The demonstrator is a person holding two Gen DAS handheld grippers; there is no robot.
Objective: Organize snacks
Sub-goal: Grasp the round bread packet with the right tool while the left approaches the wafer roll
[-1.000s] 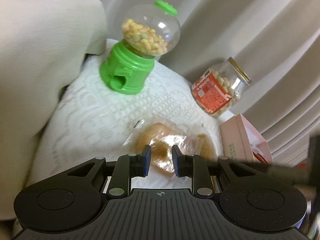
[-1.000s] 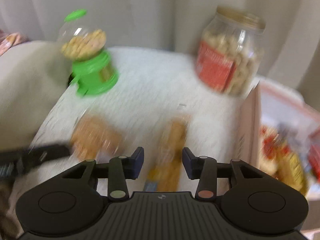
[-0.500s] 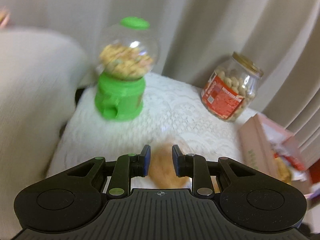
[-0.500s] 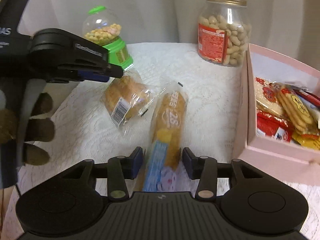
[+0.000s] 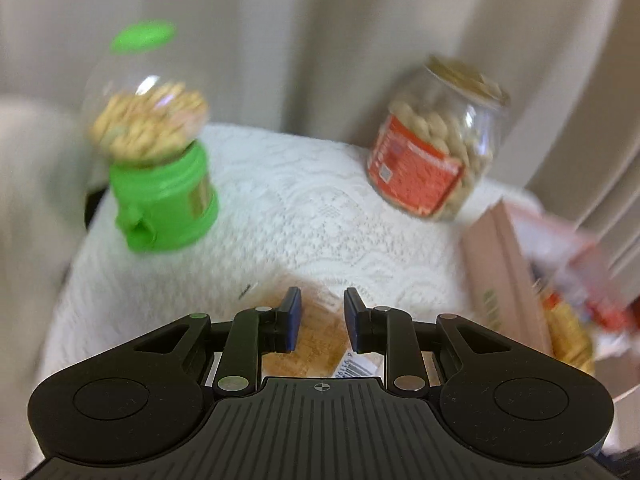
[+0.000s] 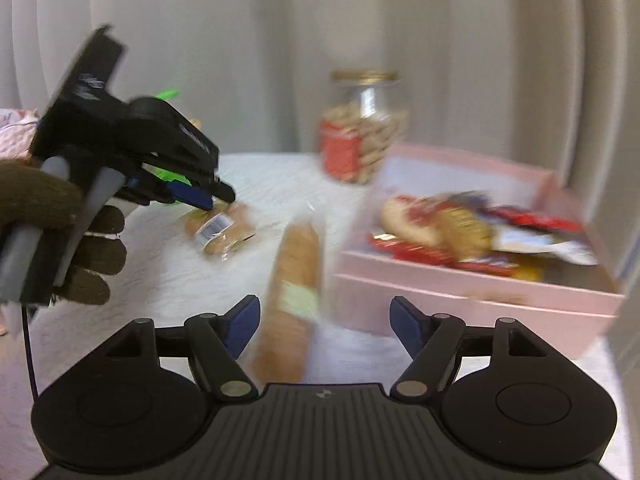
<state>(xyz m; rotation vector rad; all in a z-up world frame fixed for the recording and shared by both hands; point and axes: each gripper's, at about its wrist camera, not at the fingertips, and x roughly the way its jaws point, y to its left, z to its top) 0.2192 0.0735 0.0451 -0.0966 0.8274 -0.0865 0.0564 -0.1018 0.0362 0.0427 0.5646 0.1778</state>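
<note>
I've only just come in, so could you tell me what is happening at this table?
A person is sorting snacks with tongs in each hand. The left tongs hover over a small wrapped bun, their tips narrowly apart, not gripping it. The right tongs are opening, with a long wrapped bread stick lying on the cloth between them, not pressed. A pink box to the right already holds several packets.
</note>
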